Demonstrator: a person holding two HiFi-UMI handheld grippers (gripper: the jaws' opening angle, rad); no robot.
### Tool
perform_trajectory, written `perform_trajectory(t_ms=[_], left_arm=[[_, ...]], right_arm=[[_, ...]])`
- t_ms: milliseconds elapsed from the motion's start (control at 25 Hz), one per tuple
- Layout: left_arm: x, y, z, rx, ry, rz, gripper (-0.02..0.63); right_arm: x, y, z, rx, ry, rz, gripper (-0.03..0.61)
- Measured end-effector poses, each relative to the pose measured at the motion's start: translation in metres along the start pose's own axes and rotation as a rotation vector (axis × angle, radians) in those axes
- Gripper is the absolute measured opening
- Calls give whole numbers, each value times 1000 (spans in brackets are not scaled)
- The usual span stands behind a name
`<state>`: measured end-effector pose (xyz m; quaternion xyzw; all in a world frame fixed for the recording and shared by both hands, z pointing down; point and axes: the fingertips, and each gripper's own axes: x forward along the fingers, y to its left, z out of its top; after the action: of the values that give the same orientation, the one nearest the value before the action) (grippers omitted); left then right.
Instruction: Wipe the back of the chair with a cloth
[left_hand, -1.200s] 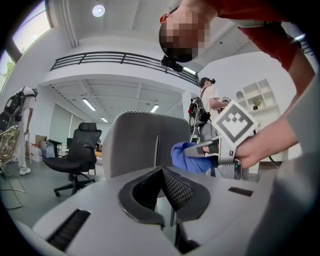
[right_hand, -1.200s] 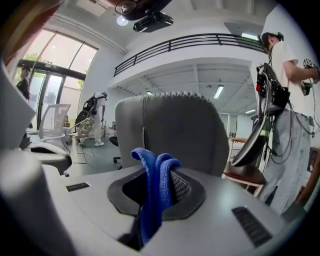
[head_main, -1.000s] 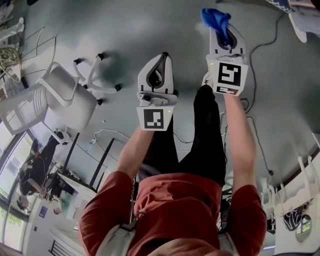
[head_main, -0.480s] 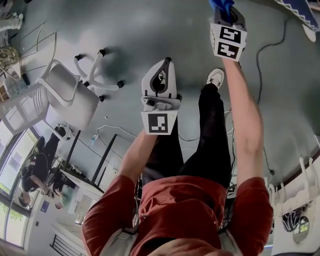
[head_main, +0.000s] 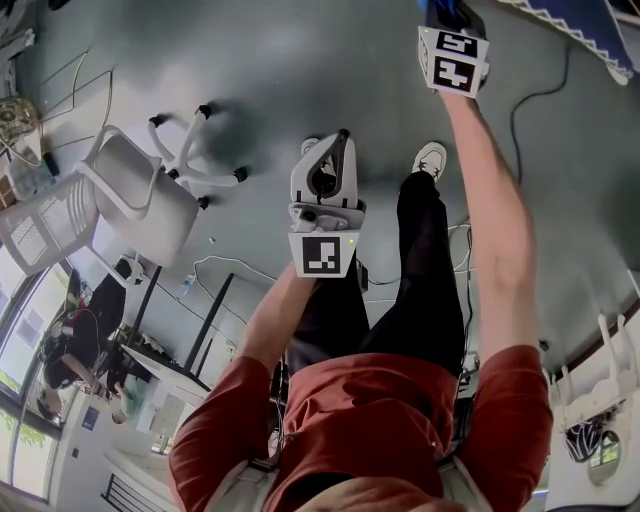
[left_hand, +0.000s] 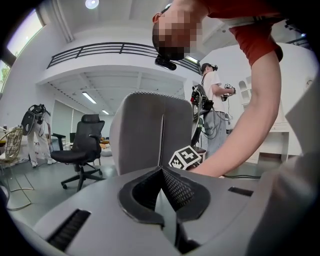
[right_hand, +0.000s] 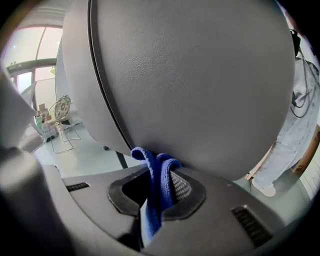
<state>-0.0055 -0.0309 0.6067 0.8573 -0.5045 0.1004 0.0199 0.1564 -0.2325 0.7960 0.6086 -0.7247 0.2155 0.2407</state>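
Note:
The grey chair back (right_hand: 200, 85) fills most of the right gripper view. My right gripper (right_hand: 159, 176) is shut on a blue cloth (right_hand: 156, 192), and the cloth's folded top touches the lower part of the chair back. In the head view that gripper (head_main: 445, 14) reaches to the top edge, with the cloth (head_main: 436, 9) just showing. My left gripper (left_hand: 161, 174) is shut with nothing in it and points at the same chair back (left_hand: 140, 130) from a short way off. It hangs mid-frame in the head view (head_main: 338, 140).
A white swivel chair (head_main: 140, 190) stands to the left. A black office chair (left_hand: 82, 147) and a standing person (left_hand: 215, 105) are beyond the grey chair. Cables (head_main: 520, 100) trail over the floor, and a wire chair (right_hand: 62, 120) stands far off.
My right gripper has moved farther out with the cloth, up to the top edge of the head view. The left gripper drifted slightly right and nearer.

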Motion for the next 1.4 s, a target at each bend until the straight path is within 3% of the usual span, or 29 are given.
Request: perform_trajectory(t_ms=[520, 960, 1160, 1280, 1360, 1400], left_arm=[[-9, 5, 13, -4, -20, 2, 14], [-22, 5, 46, 5, 1, 22, 14], [-20, -5, 61, 15, -8, -16, 14], [-20, -7, 54, 1, 67, -38, 14], [-17, -5, 65, 15, 36, -45, 14], [-18, -5, 64, 3, 59, -43, 14]], right_arm=[[-37, 13, 35, -24, -55, 19, 51], [-129, 12, 109, -47, -125, 31, 51], [-179, 23, 145, -32, -184, 77, 51], [-210, 32, 172, -43, -242, 116, 51], [-234, 34, 191, -65, -277, 122, 51], [-245, 36, 200, -76, -292, 123, 51]])
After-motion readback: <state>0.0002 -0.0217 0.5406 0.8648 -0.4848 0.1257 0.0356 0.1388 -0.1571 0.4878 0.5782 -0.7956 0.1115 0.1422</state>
